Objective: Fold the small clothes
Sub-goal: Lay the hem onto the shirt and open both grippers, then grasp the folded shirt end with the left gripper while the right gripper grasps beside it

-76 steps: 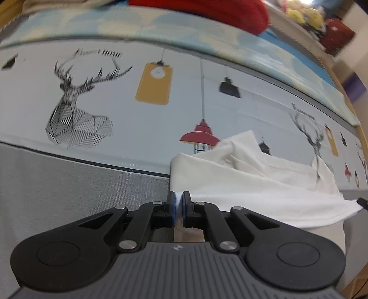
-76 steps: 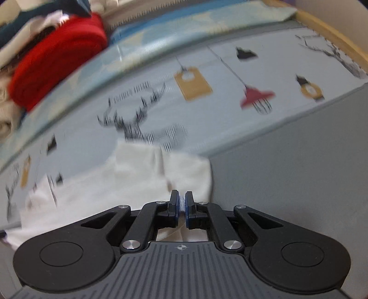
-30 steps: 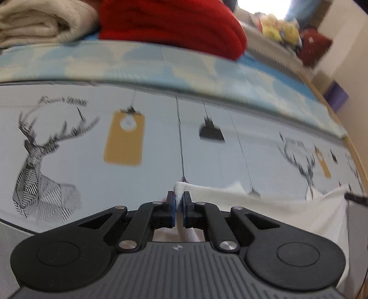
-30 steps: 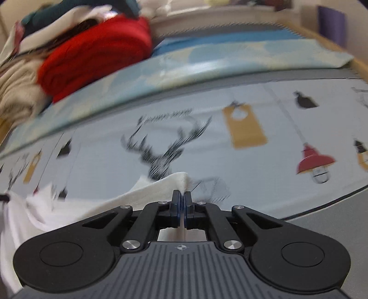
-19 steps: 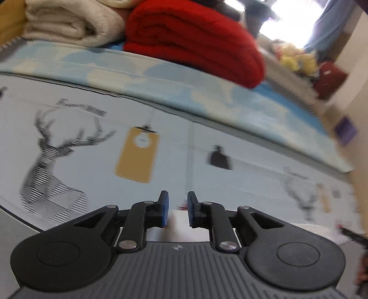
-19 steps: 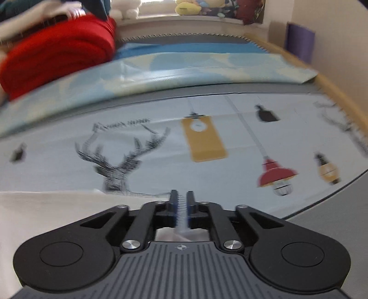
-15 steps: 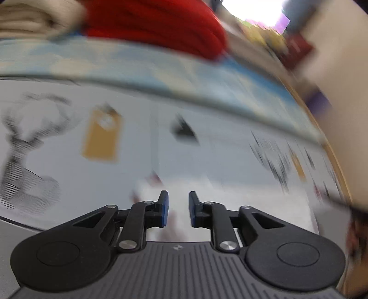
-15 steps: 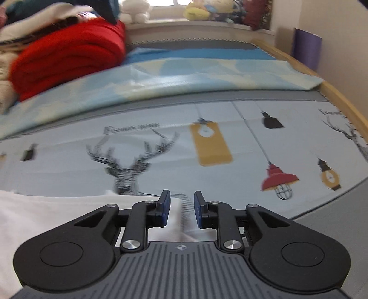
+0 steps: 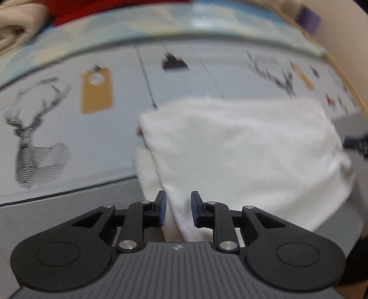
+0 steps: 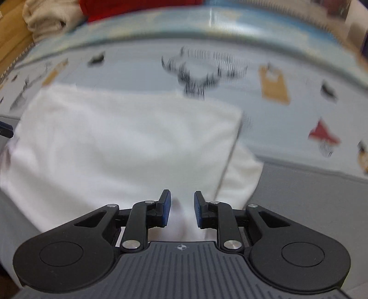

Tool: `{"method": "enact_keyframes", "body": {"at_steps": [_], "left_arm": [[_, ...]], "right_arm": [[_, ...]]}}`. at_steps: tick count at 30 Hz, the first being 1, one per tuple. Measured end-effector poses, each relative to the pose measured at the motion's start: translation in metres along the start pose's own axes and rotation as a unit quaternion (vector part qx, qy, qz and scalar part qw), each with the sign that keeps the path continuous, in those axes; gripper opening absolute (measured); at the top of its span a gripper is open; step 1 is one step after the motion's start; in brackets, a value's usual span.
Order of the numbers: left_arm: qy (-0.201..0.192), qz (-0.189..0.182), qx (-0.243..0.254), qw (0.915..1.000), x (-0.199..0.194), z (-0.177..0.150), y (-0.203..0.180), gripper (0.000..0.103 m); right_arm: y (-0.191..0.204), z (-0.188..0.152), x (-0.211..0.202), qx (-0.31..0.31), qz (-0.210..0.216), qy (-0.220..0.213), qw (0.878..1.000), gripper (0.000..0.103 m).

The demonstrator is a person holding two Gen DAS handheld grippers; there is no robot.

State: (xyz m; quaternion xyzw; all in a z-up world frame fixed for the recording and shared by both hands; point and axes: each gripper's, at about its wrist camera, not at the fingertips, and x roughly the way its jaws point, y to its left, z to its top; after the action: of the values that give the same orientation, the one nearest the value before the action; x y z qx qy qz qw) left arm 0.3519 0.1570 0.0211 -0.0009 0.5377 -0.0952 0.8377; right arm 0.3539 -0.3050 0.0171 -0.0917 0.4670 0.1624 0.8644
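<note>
A small white garment lies folded over on the printed bed sheet, its top layer resting on a lower layer that sticks out at the near edge. It also shows in the right wrist view. My left gripper is open, above the garment's near left corner, holding nothing. My right gripper is open, above the garment's near right part, holding nothing. Both views are blurred by motion.
The sheet has deer, lamp and tag prints, with a grey band along its near side. Folded red and cream blankets are stacked at the far edge. A wooden bed frame runs along the right.
Both grippers carried the garment's edge away from me, opened and let it go. The cloth now lies folded over itself. Both grippers have pulled back toward its near edge.
</note>
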Motion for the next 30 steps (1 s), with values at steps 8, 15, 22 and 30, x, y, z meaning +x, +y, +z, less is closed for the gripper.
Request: {"method": "enact_keyframes", "body": {"at_steps": [8, 15, 22, 30], "left_arm": [[-0.075, 0.035, -0.057, 0.9950, -0.057, -0.011, -0.003, 0.026], [-0.117, 0.053, -0.088, 0.9878, -0.117, -0.055, 0.007, 0.031], [-0.095, 0.106, -0.127, 0.9816, -0.113, -0.068, 0.041, 0.031], [-0.074, 0.112, -0.147, 0.9801, -0.108, -0.073, 0.065, 0.032]], "right_arm": [[0.132, 0.005, -0.026, -0.062, 0.030, -0.082, 0.994, 0.030], [0.233, 0.002, -0.035, -0.100, 0.039, -0.168, 0.980, 0.017], [0.308, -0.023, 0.009, -0.103, 0.035, -0.140, 0.984, 0.019], [0.359, -0.043, 0.062, -0.193, 0.069, -0.062, 0.977, 0.054]]}}
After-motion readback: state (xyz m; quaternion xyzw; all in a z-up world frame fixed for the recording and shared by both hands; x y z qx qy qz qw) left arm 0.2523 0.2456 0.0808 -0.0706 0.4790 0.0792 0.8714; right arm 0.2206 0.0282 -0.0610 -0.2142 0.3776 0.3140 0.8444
